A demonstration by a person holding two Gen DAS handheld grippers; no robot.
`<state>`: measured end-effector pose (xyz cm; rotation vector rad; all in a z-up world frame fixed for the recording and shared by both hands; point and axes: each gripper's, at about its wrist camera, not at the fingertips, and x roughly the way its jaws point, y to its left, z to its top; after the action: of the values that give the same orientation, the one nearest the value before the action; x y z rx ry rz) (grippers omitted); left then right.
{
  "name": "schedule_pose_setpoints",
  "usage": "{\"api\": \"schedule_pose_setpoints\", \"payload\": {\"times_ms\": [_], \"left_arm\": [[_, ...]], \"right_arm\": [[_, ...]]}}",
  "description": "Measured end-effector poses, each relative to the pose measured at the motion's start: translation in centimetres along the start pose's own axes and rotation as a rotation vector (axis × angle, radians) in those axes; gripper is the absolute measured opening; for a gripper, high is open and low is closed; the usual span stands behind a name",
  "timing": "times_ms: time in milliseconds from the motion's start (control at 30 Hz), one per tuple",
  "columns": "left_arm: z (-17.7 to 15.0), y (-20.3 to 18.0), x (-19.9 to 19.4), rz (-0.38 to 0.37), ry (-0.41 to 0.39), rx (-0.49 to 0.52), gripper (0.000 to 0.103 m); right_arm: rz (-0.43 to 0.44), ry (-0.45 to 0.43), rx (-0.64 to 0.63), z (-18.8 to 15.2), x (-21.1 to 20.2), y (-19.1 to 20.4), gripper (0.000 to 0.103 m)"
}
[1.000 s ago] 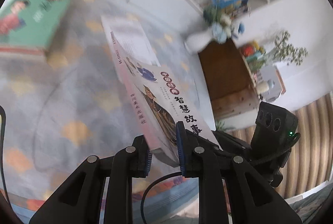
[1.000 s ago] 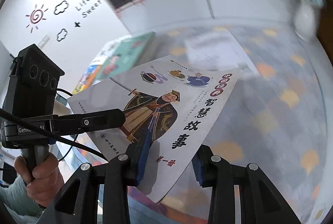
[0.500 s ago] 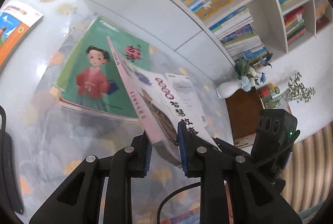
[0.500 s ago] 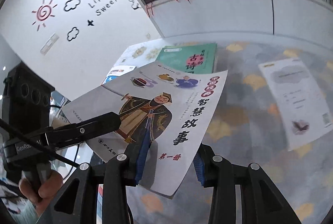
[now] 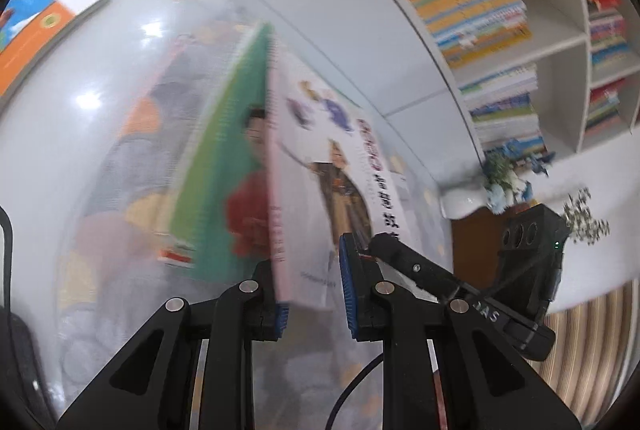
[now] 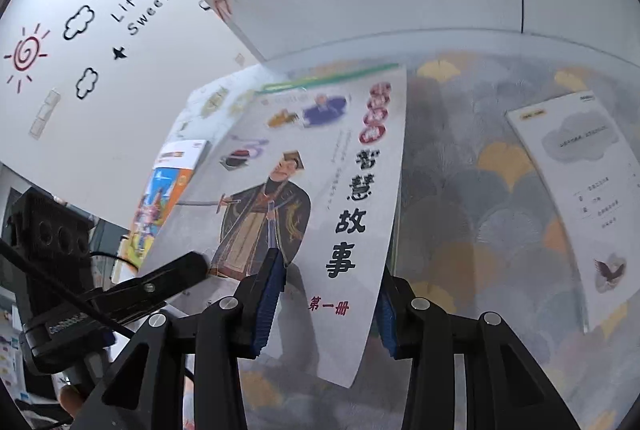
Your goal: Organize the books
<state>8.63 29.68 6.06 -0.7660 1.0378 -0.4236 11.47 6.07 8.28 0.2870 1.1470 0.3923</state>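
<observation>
The left gripper [image 5: 310,286] and right gripper [image 6: 326,304] both clamp the near edge of a thin, glossy story book [image 6: 320,190], narrowly parted on it; the right's jaws have just been easing wider. Just beyond and under the book lies a flat green book [image 5: 224,166] on the table [image 6: 460,190] with its fan-patterned cover. Farther off stands a white bookshelf [image 5: 560,42].
</observation>
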Motion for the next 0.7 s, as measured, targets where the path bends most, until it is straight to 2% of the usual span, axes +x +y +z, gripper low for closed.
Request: {"api": "schedule_pose_setpoints", "payload": {"times_ms": [100, 233, 333, 467, 533, 600, 700], "left_arm": [[-0.1, 2.1, -1.0, 0.036, -0.019, -0.041, 0.018], [-0.1, 3.2, -2.0, 0.041, -0.040, -0.062, 0.018], [0.1, 2.7, -2.6, 0.107, -0.062, -0.019, 0.018], [0.0, 0.4, -2.9, 0.125, -0.073, 0.076, 0.018], [-0.6, -1.9, -2.2, 0.110, -0.049, 0.156, 0.021], [-1.4, -3.9, -1.0, 0.067, 0.000, 0.207, 0.021], [-3.4, -7.6, 1.8, -0.010, 0.086, 0.278, 0.023]], "right_arm": [[-0.033, 0.016, -0.028, 0.1, 1.2, 0.1, 0.040], [-0.118, -0.006, -0.146, 0.3, 1.9, 1.8, 0.040], [-0.120, -0.011, -0.174, 0.5, 2.5, 2.5, 0.043], [-0.116, 0.009, -0.197, 0.4, 2.5, 2.5, 0.043], [-0.096, 0.029, -0.167, 0.1, 1.5, 1.2, 0.043], [-0.092, 0.009, -0.127, -0.4, 0.1, -0.5, 0.043], [-0.137, -0.016, -0.022, -1.4, -2.7, -5.8, 0.045]]}}
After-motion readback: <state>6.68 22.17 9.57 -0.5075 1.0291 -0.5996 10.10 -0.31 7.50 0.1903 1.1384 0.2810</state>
